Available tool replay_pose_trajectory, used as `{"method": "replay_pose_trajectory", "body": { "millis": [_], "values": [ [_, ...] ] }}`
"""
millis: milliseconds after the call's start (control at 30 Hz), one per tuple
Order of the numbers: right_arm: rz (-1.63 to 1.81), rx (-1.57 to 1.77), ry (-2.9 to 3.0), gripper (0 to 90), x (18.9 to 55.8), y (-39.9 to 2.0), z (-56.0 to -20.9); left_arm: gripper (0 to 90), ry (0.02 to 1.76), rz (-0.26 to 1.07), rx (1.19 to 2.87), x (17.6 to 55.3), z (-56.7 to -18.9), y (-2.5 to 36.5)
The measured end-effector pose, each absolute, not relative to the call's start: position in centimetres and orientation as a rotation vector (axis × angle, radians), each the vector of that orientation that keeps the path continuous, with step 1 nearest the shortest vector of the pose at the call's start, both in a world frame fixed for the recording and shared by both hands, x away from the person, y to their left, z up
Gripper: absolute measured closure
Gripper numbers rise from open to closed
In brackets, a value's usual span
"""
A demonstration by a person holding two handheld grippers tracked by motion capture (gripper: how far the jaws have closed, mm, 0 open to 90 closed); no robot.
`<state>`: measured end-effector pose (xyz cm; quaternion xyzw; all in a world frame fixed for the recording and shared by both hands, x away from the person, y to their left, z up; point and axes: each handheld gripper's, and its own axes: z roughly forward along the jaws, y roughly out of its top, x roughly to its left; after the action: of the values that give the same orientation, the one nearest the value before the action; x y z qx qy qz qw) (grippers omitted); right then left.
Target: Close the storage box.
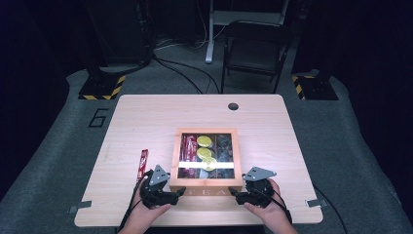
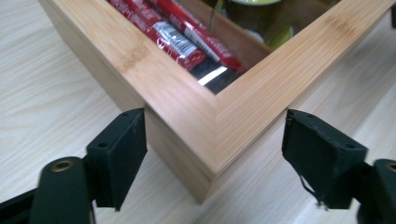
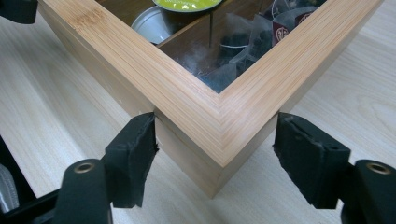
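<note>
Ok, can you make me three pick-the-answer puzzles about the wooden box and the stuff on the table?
1. Where does the loose red stick packet lie?
A. on the table left of the square bamboo box
B. on the box's lid
C. on the chair

2. How many round yellow-green capsules show through the box's glass lid?
A. one
B. three
C. six

3. How do the left gripper and the right gripper stand at the box's near corners?
A. jaws spread about the corners without clamping them
C. clamped shut on a packet
B. lying on the floor

Answers:
1 A, since the high view shows the packet on the light wooden table beside the box's left side.
2 B, since three lie in a row in the middle compartment.
3 A, since each gripper view shows a corner between parted jaws.
</note>
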<state>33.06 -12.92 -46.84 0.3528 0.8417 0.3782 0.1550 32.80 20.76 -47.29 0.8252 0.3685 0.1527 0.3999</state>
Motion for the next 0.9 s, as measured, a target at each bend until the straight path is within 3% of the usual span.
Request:
{"method": "replay_pose_trajectory", "body": {
  "millis": [600,900],
  "values": [
    [1.202,1.012,2.296,28.5,32.5,-13.9,-45.1,20.9,0.913,0.375,2.017,32.4,-45.5,21.6],
    [1.227,0.986,2.269,31.7,32.4,-14.3,-44.6,28.7,0.922,0.409,1.961,32.6,-44.9,22.8]
  ]
}}
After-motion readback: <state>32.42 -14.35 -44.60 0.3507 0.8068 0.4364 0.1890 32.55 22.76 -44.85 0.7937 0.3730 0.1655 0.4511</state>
